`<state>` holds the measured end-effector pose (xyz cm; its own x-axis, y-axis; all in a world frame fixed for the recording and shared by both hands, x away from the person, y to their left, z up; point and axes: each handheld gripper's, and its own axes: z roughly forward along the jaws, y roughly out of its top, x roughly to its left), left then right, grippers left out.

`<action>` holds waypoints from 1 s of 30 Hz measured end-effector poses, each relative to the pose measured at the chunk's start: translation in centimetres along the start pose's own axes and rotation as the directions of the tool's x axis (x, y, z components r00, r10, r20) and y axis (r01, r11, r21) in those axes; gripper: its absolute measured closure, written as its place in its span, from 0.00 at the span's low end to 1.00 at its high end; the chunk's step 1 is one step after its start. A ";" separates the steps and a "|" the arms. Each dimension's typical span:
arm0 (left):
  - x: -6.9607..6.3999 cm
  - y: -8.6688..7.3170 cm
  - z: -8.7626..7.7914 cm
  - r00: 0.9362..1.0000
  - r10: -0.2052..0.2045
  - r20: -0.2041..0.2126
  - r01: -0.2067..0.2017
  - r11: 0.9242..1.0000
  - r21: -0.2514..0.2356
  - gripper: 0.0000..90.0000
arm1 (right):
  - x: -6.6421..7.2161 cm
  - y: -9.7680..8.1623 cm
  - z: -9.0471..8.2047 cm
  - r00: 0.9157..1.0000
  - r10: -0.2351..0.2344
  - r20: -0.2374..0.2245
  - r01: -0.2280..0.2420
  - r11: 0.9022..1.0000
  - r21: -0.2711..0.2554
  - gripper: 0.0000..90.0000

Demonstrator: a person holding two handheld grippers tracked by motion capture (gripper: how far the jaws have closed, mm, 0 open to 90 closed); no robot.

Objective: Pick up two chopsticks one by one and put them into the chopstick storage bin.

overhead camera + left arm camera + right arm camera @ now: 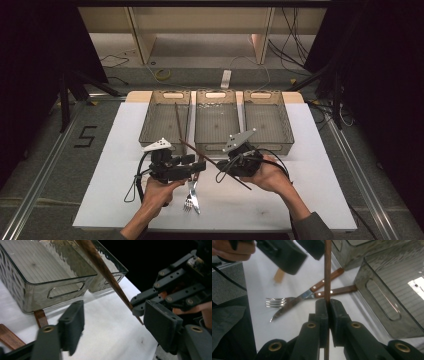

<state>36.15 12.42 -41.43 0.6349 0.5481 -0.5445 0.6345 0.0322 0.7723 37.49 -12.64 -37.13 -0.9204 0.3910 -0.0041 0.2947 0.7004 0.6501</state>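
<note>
Halfway: right gripper (327,305) clamping one chopstick (327,270), left gripper (113,322) open beside it; fork (189,199) and knife (195,200) waiting at six o'clock on counter (300,200), trays (216,122) unfilled.

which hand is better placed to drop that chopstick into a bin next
Right, likely: the right gripper is shut on the chopstick, near the bins. The left gripper is open, holding nothing.

Dark smooth wooden chopstick (327,270) — glossy clear-plastic bins (217,122).
</note>
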 end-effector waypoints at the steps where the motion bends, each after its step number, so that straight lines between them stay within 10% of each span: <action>1: 0.0 0.0 0.0 1.000 -0.011 0.011 0.011 1.000 -0.005 0.41 | 0.1 0.1 0.0 1.000 -0.003 -0.002 0.003 1.000 -0.002 0.95; 30: 0.3 0.2 0.6 0.987 -0.074 0.145 0.073 0.997 0.015 0.92 | 1.2 0.6 0.9 0.999 -0.046 -0.027 0.044 0.998 -0.037 0.95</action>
<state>36.70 12.07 -41.61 0.6432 0.4173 -0.6420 0.6856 0.0594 0.7255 36.76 -11.20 -37.39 -0.9394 0.3426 -0.0133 0.2437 0.6946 0.6768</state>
